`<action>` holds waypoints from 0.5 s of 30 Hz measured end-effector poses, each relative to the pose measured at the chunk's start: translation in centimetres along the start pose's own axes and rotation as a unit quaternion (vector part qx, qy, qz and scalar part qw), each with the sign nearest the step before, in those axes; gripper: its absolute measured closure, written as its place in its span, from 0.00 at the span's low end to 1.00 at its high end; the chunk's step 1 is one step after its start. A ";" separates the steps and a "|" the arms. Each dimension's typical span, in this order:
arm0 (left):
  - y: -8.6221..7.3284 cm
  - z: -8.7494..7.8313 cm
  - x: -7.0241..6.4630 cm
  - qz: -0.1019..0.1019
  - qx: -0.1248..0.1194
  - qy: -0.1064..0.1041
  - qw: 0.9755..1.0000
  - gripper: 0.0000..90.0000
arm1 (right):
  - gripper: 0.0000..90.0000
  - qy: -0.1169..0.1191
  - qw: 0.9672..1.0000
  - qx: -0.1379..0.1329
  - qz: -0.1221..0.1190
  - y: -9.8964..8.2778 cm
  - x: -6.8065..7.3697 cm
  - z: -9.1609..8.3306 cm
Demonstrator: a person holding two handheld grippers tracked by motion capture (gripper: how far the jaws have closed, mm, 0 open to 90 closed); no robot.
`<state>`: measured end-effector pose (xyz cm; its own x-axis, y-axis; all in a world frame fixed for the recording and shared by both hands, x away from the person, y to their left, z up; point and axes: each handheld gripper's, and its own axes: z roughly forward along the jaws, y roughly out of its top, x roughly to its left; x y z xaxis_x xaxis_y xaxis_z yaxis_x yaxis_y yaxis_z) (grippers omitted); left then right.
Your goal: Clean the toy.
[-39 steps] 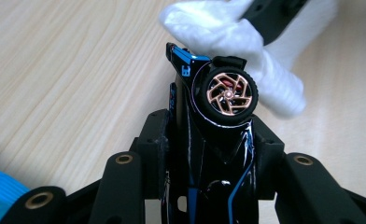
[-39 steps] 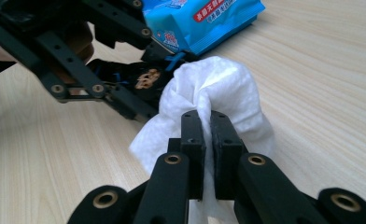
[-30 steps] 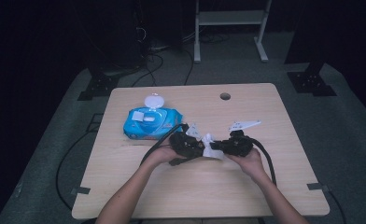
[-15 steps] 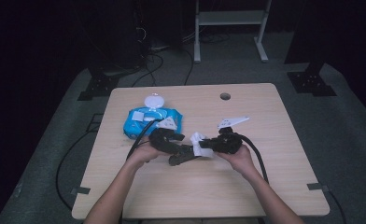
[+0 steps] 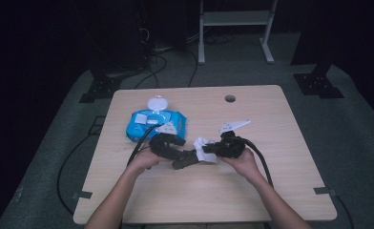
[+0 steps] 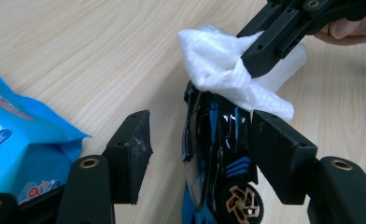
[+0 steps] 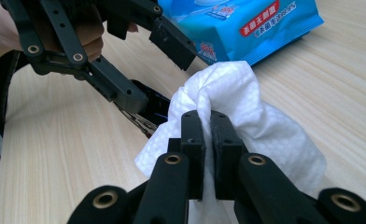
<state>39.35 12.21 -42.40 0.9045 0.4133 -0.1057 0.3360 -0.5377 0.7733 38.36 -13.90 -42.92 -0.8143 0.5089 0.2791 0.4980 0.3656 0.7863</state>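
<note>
My right gripper [image 7: 207, 126] is clamped on a white wipe [image 7: 237, 116], pressing it against the front end of the toy car [image 6: 218, 158]. The black-and-blue car lies on the counter [image 5: 271, 119], tipped on its side, between the jaws of my left gripper [image 6: 195, 140], whose jaws have just been opening; one pad rests beside the car, the other stands clear of it. The blue wipes pack [image 5: 156, 121] lies just beyond the car, its lid flipped up.
</note>
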 end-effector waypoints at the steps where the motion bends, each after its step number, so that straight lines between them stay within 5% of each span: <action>1: 0.0 0.1 -0.2 0.005 0.001 0.001 1.000 0.43 | 0.94 0.000 1.000 0.002 -0.003 -0.1 0.1 -0.1; 7: -0.5 0.9 -1.2 0.011 -0.001 -0.016 1.000 0.38 | 0.94 -0.001 1.000 0.016 -0.024 -1.0 1.2 -0.8; 10: -0.7 1.2 -1.8 0.027 0.003 -0.005 1.000 0.34 | 0.94 -0.005 0.999 0.021 -0.034 -1.4 1.5 -1.0; 15: -1.3 2.9 -2.3 0.060 0.044 0.031 0.997 0.32 | 0.94 -0.025 0.998 0.042 -0.046 -2.1 1.7 -0.2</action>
<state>37.63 9.84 -44.94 0.9226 0.3850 0.0248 0.2510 -0.6477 0.7193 35.85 -13.98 -43.93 -0.8434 0.5070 0.1780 0.4462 0.4762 0.7577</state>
